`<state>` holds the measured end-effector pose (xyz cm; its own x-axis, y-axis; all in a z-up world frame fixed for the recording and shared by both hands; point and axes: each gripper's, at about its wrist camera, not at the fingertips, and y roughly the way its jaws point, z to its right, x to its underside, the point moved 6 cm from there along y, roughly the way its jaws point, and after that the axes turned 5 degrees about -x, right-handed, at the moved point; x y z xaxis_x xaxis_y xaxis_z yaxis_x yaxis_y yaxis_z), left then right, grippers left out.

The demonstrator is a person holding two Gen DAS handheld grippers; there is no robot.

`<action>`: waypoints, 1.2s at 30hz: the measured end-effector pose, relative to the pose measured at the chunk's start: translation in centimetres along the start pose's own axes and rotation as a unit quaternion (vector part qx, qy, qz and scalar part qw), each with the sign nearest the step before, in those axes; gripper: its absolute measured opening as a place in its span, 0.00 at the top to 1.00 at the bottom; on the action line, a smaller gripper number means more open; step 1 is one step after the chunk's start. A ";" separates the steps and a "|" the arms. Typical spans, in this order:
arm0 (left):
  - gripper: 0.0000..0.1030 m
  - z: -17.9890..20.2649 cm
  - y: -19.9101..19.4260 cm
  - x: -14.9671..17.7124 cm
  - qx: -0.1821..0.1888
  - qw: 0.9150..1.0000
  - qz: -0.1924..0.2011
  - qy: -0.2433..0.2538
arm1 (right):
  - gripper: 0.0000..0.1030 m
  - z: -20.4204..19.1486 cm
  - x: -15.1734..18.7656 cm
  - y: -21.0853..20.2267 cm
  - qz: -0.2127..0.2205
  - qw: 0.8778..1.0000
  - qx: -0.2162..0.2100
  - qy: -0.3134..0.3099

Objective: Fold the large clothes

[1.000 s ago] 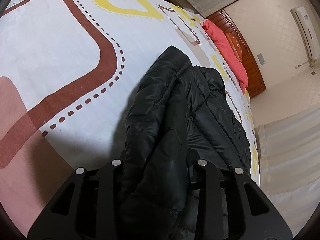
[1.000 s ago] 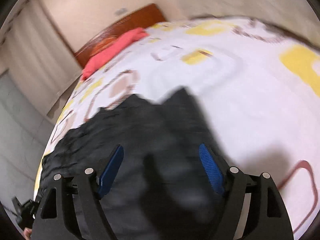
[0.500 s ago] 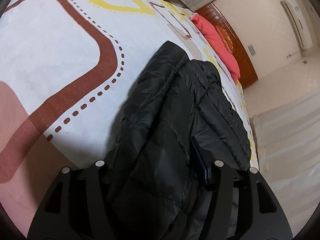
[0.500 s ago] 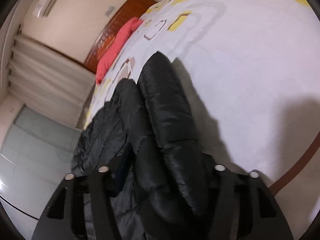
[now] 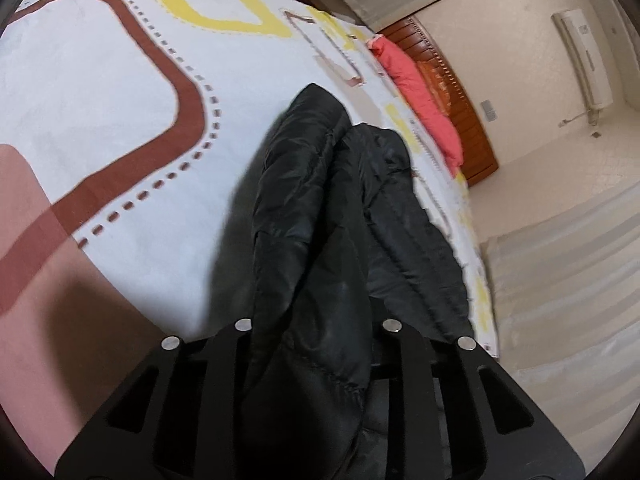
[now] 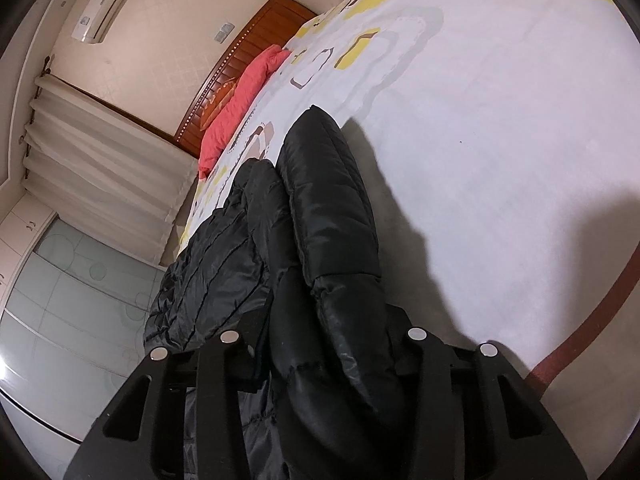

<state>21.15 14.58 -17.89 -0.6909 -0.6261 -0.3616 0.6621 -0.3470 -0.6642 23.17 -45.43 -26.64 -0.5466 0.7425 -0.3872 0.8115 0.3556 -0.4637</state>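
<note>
The black puffer jacket [image 5: 320, 216] is being held bunched above the patterned bedspread [image 5: 100, 100] — both grippers, left gripper [image 5: 316, 332] and right gripper [image 6: 320, 340], having just been closing, are clamped on its padding. A glass-fronted wardrobe [image 6: 60, 300] is being shown in the right view only.

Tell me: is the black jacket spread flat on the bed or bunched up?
Bunched up. The black jacket lies in puffy doubled-over ridges on the bedspread, its near end gathered between both grippers' closing jaws.
</note>
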 end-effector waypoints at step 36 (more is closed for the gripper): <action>0.79 25.8 8.6 19.2 0.068 0.952 -0.101 0.282 | 0.67 0.0 2.7 -2.3 0.016 1.000 -0.022 -0.003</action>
<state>21.06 -18.41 -13.64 -0.8282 -0.0763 -0.5552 0.5048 -0.5320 -0.6798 19.85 -44.23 -26.60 -0.5219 0.7507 -0.4049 0.8363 0.3571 -0.4159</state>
